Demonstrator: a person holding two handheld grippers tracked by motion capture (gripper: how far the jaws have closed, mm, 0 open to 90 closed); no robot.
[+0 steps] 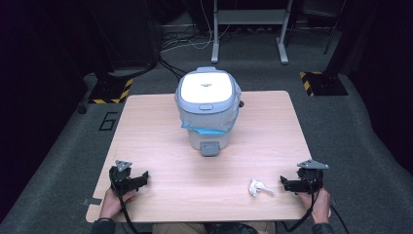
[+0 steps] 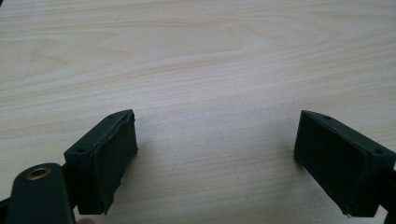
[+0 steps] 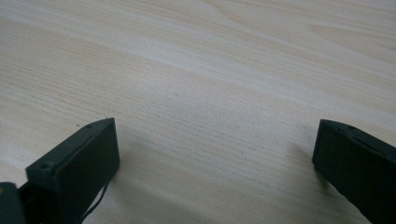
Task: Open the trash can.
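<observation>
**A Little Paper Ball Waits by the Right Claw**

On the near edge of the tabletop (image 1: pixel 160 126), two hands each hold a black claw. The left claw (image 1: pixel 142 178) rests by the left corner. In the left gripper view its two pads (image 2: pixel 112 163) stand wide apart, with only bare wood between them. The right claw (image 1: pixel 284 182) rests by the right corner. Its pads (image 3: pixel 84 163) are wide apart too, and nothing is in them.

Just beside the right claw, a little toward the middle, lies a small white crumpled paper (image 1: pixel 257 187). It sits flat on the wood, not touching the claw. Well apart from it, at the far middle of the tabletop, stands a small grey bin (image 1: pixel 208 109) with a white lid that is shut. A thin see-through bag with a blue edge hangs out under the lid, and a grey pedal sticks out at the bottom front.

The paper looks very light and soft. It will squash when pinched, so a gentle squeeze should be enough. It could slide away if pushed from one side. The best spot to grab looks like the fat, bunched middle, with one pad on each side, not the thin tail that pokes out toward the right claw.
</observation>
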